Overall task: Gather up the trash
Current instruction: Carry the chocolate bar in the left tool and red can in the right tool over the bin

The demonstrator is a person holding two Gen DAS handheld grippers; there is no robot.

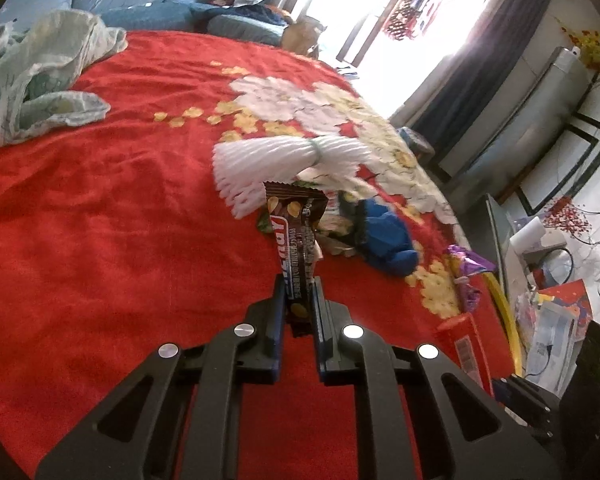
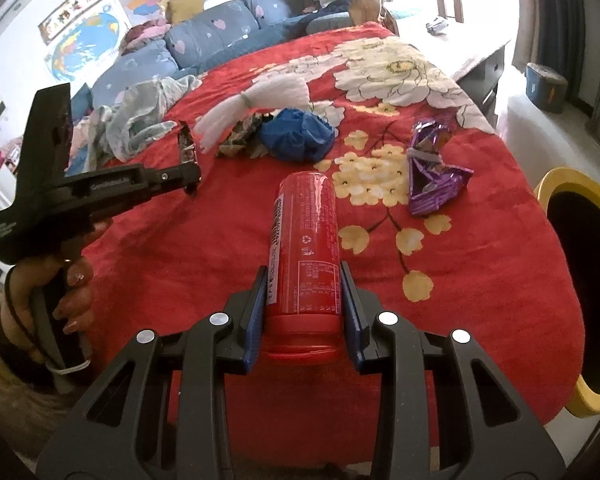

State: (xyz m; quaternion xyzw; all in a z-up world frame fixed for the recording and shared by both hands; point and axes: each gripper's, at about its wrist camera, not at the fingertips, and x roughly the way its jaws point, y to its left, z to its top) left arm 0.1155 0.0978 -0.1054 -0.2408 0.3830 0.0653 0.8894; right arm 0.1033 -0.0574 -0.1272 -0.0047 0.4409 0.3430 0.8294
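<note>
The left tongs [image 1: 298, 300] are clamped on the lower end of a dark brown snack wrapper [image 1: 296, 236], which stands up from between the blue pads toward 12 o'clock in the left wrist view. White slanted lettering on a red band is printed along the wrapper, but it cannot be read with certainty; small lines of text run beside it. From the right wrist view the same left tongs [image 2: 190, 172] are seen at 10 o'clock, pinching the wrapper edge-on above the red bedspread [image 2: 180, 248].

The right tongs [image 2: 304, 312] are closed on a red can [image 2: 306, 256], which lies lengthwise between the pads with its base toward the camera and its top pointing to 12 o'clock. A barcode strip, a recycling mark and a white-framed table of small print are carried on the can; no brand name is legible.

Ahead of the can, at 12 o'clock, a crumpled blue wrapper [image 2: 296, 136] is found, with a white foam net [image 2: 256, 100] at 11 o'clock and a purple wrapper [image 2: 430, 168] at 1 o'clock. A yellow-rimmed bin [image 2: 556, 178] stands at 3 o'clock beside the bed.

The left gripper's handle is grasped by a hand [image 2: 66, 300] at 8 o'clock, fingers wrapped around it, tongs angled downward.
</note>
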